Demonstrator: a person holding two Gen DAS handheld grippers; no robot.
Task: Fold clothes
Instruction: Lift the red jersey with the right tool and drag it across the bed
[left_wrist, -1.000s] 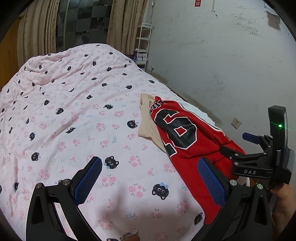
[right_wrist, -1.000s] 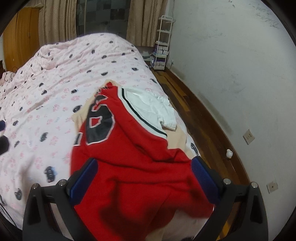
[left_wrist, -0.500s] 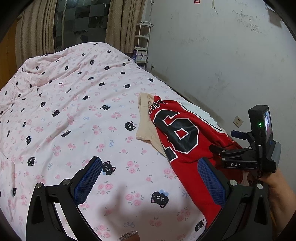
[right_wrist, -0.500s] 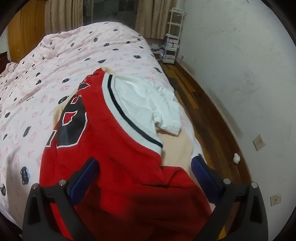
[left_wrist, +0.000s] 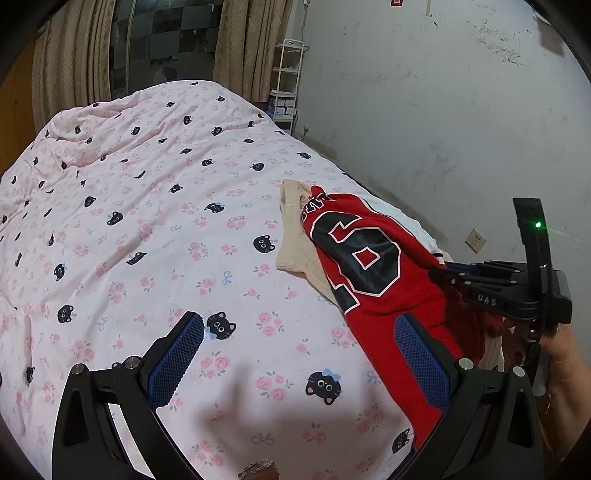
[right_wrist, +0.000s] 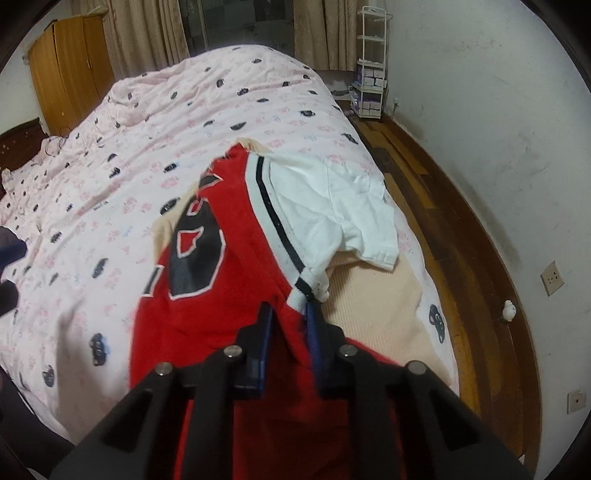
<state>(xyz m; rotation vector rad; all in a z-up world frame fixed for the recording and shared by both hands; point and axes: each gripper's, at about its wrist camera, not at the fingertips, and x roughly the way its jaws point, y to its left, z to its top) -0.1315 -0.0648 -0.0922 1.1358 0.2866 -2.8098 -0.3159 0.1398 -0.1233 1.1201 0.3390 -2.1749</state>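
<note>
Your right gripper (right_wrist: 288, 317) has just closed its fingers on the red jersey (right_wrist: 221, 314), so lifting can begin, while your left gripper (left_wrist: 295, 354) hangs wide open, empty, over the bed (left_wrist: 147, 221).
</note>
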